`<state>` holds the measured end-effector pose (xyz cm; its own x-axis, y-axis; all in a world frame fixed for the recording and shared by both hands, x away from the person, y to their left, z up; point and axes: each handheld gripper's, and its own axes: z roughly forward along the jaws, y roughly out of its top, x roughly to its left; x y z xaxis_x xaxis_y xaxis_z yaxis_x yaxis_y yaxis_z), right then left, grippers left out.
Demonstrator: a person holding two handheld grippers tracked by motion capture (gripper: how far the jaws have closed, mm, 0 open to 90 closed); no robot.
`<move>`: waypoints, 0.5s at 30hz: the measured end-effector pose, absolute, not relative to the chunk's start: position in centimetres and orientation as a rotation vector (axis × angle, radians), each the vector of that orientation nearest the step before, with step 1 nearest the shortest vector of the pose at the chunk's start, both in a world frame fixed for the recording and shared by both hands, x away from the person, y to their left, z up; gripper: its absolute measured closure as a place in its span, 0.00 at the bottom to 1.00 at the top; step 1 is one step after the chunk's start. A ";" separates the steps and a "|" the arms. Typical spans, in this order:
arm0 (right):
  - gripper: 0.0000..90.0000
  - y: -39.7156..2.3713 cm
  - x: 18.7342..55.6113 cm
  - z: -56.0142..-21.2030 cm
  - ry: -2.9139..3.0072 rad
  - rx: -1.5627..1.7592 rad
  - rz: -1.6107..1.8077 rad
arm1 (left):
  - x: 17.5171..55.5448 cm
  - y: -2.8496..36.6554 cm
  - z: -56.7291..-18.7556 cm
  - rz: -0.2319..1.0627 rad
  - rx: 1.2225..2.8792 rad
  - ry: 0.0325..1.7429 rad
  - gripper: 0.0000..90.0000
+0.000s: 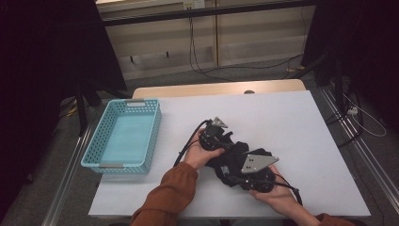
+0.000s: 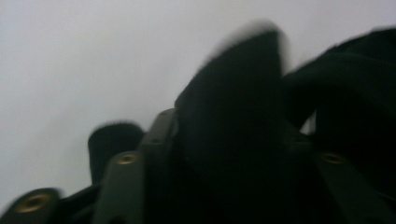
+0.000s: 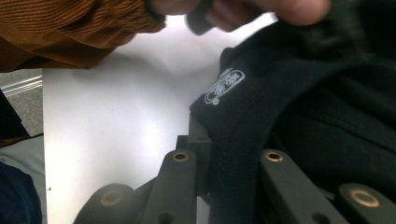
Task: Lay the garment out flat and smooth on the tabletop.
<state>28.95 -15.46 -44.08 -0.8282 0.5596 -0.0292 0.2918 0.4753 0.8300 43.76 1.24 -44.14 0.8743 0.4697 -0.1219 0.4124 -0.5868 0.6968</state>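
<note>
Here both tools — left tool (image 1: pixel 225 141), right tool (image 1: pixel 235 170) — grip the black garment (image 1: pixel 237 151).

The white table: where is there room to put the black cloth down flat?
The white table is bare to the right of the black cloth, out to its right edge, and along the far edge. Another bare strip lies between the cloth and the blue basket. It is crowded in the near middle, around both tools.

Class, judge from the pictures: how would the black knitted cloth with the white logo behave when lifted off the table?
The black knitted cloth would probably flop and drape, since it bunches in soft folds. It likely resists slipping; its surface looks fuzzy between the right gripper jaws.
</note>
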 end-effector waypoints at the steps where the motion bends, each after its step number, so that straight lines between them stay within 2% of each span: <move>1: 0.92 -15.6 28.8 -44.1 2.434 0.726 1.277 | 43.6 2.1 -44.4 0.077 2.275 0.638 0.83; 3: 0.92 -15.9 28.6 -44.1 2.435 0.729 1.270 | 43.6 2.5 -44.5 0.077 2.269 0.643 0.93; 15: 0.91 -17.2 27.8 -44.1 2.438 0.751 1.232 | 40.2 7.1 -44.2 0.103 2.274 0.667 0.96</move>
<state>27.78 -17.19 -44.10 -0.8155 0.5776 -0.0365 0.3134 0.4937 0.8112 40.17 7.09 -44.21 0.8609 0.4935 -0.1241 0.4330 -0.5823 0.6880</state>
